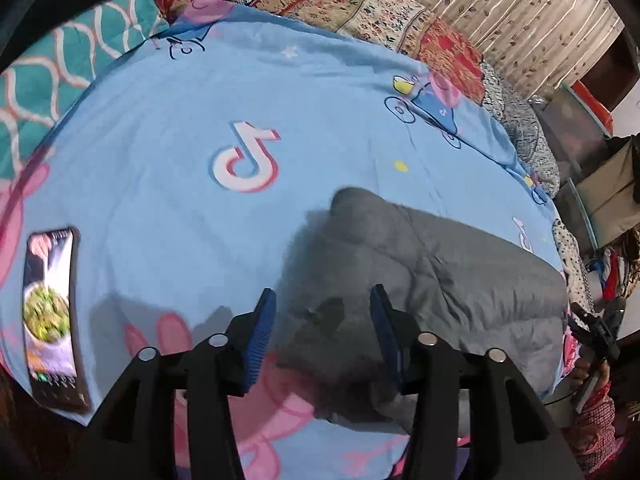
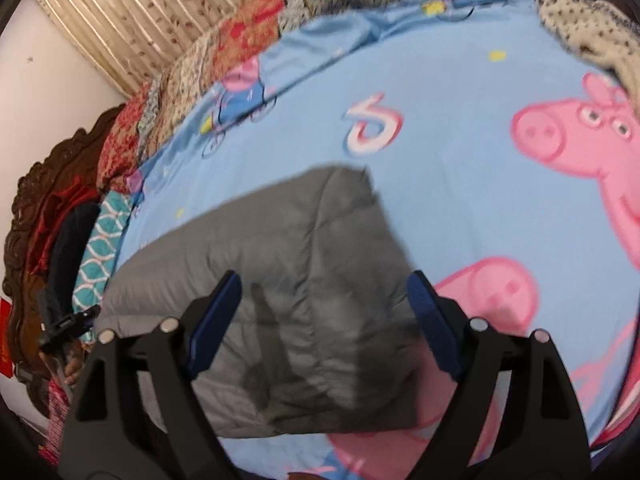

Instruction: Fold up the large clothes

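Left wrist view first: the grey garment (image 1: 420, 280) is lying in a folded, puffy bundle on the blue cartoon bedsheet (image 1: 180, 100), and I'll use that garment as the reference for everything else. The left gripper (image 1: 322, 312) hangs right over the garment's left end with its blue pads spread apart. Nothing is pinched between them; you just see grey fabric and a bit of pink print below the gap, so it's open and not holding anything. Well off to the left of the garment there's a phone (image 1: 52, 316) lying flat on the sheet with its screen lit, showing what looks like a bowl of food. Beyond the garment, across a stretch of bare sheet, a patchwork quilt (image 1: 360, 4) is bunched along the far edge of the bed, and a teal blanket (image 1: 48, 92) with a white lattice pattern sits at the far left. Off the garment's right end you can just catch the other gripper at the frame edge.

Right wrist view: same grey garment (image 2: 280, 264), and here it looks like a quilted, padded thing folded into a rough rectangle. The right gripper (image 2: 324, 308) is above the garment's near right part, fingers spread wide, pads clear of the cloth, so open too. The big pink pig print (image 2: 592, 152) on the sheet is to the right of the garment. A beige patterned curtain (image 2: 140, 12) hangs behind the bed, far beyond the garment.
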A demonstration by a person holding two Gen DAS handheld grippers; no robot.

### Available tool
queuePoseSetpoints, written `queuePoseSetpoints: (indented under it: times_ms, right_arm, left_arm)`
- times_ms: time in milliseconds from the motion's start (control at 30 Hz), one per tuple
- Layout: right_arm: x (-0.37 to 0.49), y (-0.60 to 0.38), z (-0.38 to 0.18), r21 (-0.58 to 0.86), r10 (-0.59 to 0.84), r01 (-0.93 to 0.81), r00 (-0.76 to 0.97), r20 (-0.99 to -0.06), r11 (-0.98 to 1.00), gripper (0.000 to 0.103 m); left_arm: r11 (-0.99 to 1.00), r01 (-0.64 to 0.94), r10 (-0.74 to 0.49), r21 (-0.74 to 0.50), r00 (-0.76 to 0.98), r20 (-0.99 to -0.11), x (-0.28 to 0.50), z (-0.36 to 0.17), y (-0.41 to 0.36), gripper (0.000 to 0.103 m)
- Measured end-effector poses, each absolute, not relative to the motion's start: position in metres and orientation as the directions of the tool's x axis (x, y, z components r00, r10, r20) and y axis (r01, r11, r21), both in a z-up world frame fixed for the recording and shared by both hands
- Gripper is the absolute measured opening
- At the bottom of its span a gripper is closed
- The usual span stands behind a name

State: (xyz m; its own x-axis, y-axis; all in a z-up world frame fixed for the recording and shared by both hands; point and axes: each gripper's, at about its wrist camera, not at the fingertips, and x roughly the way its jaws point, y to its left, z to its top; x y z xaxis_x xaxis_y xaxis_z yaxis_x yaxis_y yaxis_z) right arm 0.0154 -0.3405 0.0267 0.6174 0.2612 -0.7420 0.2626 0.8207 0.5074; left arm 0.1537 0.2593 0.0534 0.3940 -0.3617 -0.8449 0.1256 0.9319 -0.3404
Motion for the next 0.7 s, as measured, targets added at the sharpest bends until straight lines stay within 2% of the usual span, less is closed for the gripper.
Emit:
queuePoseSetpoints:
  times_ms: [67, 167, 300, 500, 700]
  right_arm:
    - [0.019, -0.348, 0.017, 0.532, 0.288, 0.284, 0.596, -0.75, 0.798, 0.082]
    - [0.022, -0.351, -0.01, 0.629, 0.405, 0.29, 0.561, -0.723, 0.721, 0.082]
    - [0.02, -0.342, -0.028, 0.762, 0.534, 0.267, 0.58, -0.615, 0.59, 0.082]
    - [0.026, -0.308, -0.019, 0.782, 0.599, 0.188, 0.546, -0.586, 0.594, 0.089]
    - [0.033, -0.285, -0.023, 0.719, 0.574, 0.176, 0.49, -0.656, 0.672, 0.093]
  left_arm:
    - [0.928, 0.145, -0.372, -0.343, 0.35, -0.86, 0.165, 0.047, 0.255, 0.07]
    - [0.904, 0.199, -0.422, -0.379, 0.258, -0.869, 0.171, 0.027, 0.242, 0.071]
    - [0.847, 0.179, -0.529, -0.5, 0.2, -0.825, 0.17, 0.006, 0.234, 0.072]
    - [0.767, 0.148, -0.642, -0.625, 0.199, -0.74, 0.157, 0.004, 0.241, 0.073]
    - [0.809, 0.125, -0.588, -0.574, 0.176, -0.79, 0.163, -0.011, 0.238, 0.082]
